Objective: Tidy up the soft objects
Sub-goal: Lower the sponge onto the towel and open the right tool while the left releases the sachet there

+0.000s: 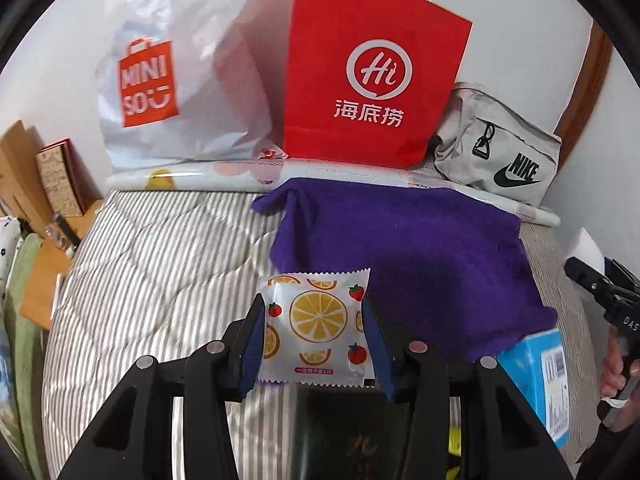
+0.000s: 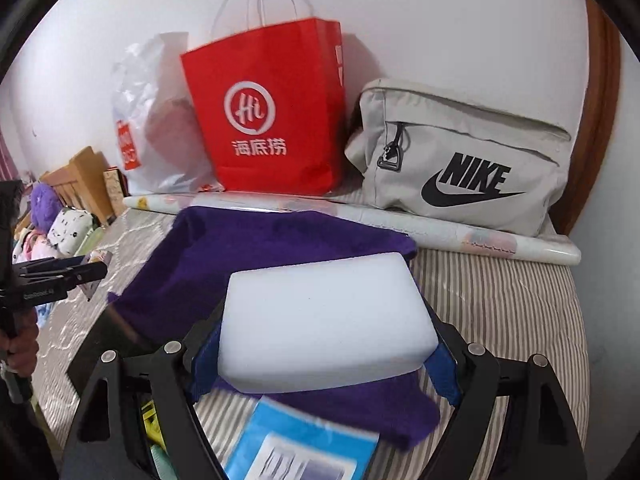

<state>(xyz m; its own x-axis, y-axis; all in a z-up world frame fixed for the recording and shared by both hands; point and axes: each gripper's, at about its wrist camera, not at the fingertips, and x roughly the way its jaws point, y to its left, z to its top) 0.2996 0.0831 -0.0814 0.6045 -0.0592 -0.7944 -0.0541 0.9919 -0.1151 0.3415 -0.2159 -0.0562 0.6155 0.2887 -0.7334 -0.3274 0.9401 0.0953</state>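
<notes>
Your left tongs [image 1: 316, 332] are clamped on a sachet [image 1: 316, 326], white with orange-slice and strawberry print, blue pads [image 1: 253, 354] pressing both its side edges. The sachet is upright, lifted off the bed [image 1: 160, 248], just in front of the purple towel [image 1: 400, 248].

Your right tongs [image 2: 324, 344] are closed on a white foam block [image 2: 324, 320], pads on its left and right ends. The block lies flat, held over the towel [image 2: 256, 248]; whether it touches the cloth you cannot tell.

The towel is spread on the striped bedding [image 2: 500, 300], slightly rumpled at its far left corner. A blue box [image 2: 304, 440] lies at the towel's near edge, partly blurred; in the left view the same box [image 1: 536, 376] sits at the towel's near right corner. A dark flat item [image 1: 356, 428] shows below the left tongs, unclear what.

Along the wall at the back: white Miniso bag [image 1: 176, 92] on the left, red paper bag [image 1: 372, 76] upright in the middle, grey Nike pouch [image 2: 464, 160] on the right. A rolled sheet [image 2: 440, 228] lies across the bed in front of them, touching the towel's far edge.

Far left off the bed: cardboard boxes [image 1: 20, 168] and soft toys [image 2: 48, 204].
</notes>
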